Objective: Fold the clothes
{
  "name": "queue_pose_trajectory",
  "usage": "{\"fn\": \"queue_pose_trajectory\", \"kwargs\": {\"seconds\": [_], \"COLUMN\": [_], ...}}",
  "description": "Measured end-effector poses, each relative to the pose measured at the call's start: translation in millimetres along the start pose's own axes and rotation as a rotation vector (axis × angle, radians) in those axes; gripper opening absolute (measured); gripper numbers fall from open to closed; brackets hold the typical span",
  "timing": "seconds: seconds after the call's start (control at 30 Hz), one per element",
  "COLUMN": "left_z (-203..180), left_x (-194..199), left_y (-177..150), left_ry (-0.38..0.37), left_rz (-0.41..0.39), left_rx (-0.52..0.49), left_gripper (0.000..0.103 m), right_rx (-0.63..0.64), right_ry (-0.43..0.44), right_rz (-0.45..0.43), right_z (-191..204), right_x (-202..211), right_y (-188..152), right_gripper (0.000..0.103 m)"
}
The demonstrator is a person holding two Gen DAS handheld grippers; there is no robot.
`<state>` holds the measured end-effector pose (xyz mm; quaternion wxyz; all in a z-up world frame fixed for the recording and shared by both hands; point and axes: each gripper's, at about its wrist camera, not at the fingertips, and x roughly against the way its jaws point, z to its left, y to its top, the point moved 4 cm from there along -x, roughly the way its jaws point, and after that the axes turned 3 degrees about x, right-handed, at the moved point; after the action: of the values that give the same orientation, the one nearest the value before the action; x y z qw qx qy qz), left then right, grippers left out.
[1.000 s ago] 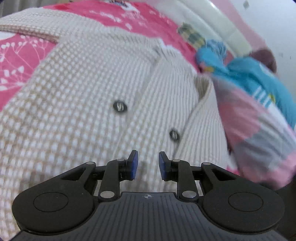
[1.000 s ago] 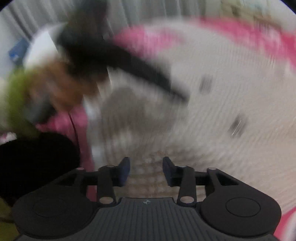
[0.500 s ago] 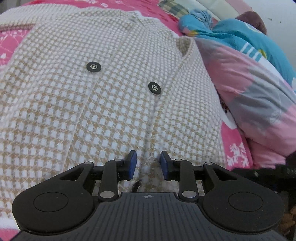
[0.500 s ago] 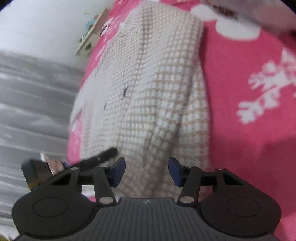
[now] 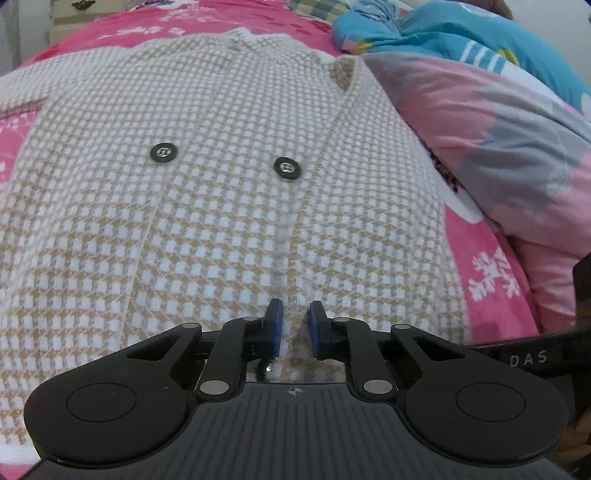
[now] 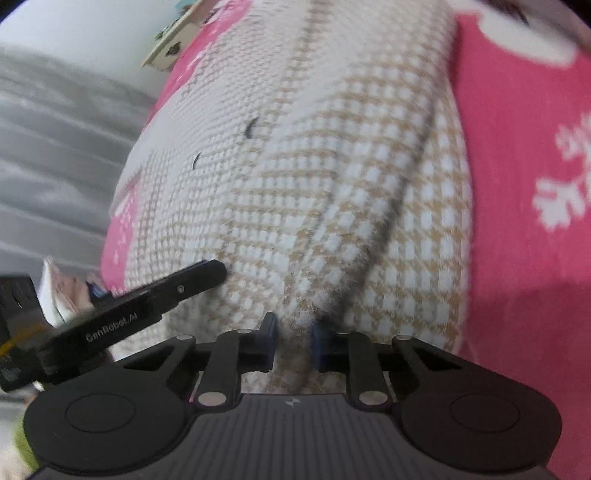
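Observation:
A beige-and-white checked knit cardigan (image 5: 229, 206) with two dark buttons (image 5: 287, 168) lies flat on a pink bedspread (image 5: 491, 280). My left gripper (image 5: 294, 328) sits at its near hem on the front placket, jaws narrowed with knit pinched between the blue pads. In the right wrist view the same cardigan (image 6: 332, 192) runs away from me; my right gripper (image 6: 293, 341) is shut on a raised ridge of its edge. The left gripper's finger (image 6: 192, 278) shows beside it, to the left.
A pink-and-grey quilt (image 5: 498, 147) and a blue garment (image 5: 461, 33) are heaped on the right of the bed. A cream cabinet (image 5: 77, 14) stands beyond the bed. Grey curtains (image 6: 55, 155) hang to the left in the right wrist view.
Both grippers came down to the cardigan's near edge and their jaws narrowed onto the knit. The right view went from a blurred swing to steady, close on the fabric.

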<state>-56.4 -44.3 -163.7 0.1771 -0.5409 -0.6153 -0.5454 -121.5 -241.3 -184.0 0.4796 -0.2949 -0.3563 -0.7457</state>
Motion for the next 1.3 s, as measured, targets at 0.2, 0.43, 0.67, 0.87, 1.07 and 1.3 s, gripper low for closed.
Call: {"fn": "queue_pose_trajectory", "kwargs": {"seconds": [0.2, 0.43, 0.67, 0.87, 1.07, 1.3], "left_z": [-9, -24, -27, -29, -31, -63], "left_x": [18, 2, -8, -2, 35, -15], "left_y": [4, -16, -20, -24, 0, 36], "left_ry": [-0.055, -0.019, 0.007, 0.033, 0.051, -0.047], "left_rz": [0.005, 0.057, 0.078, 0.073, -0.080, -0.149], "left_rx": [0.011, -0.069, -0.104, -0.149, -0.161, -0.105], "left_gripper": [0.013, 0.013, 0.013, 0.021, 0.022, 0.022], "right_rx": [0.100, 0.135, 0.150, 0.150, 0.199, 0.272], "right_ry": [-0.043, -0.093, -0.114, -0.146, -0.212, -0.319], "right_rz": [-0.023, 0.026, 0.053, 0.080, -0.084, -0.335], "right_z": [16, -8, -16, -19, -27, -41], "right_x": [29, 33, 25, 14, 51, 90], "right_y": [5, 2, 0, -6, 37, 105], "right_gripper": [0.020, 0.020, 0.020, 0.030, 0.045, 0.031]}}
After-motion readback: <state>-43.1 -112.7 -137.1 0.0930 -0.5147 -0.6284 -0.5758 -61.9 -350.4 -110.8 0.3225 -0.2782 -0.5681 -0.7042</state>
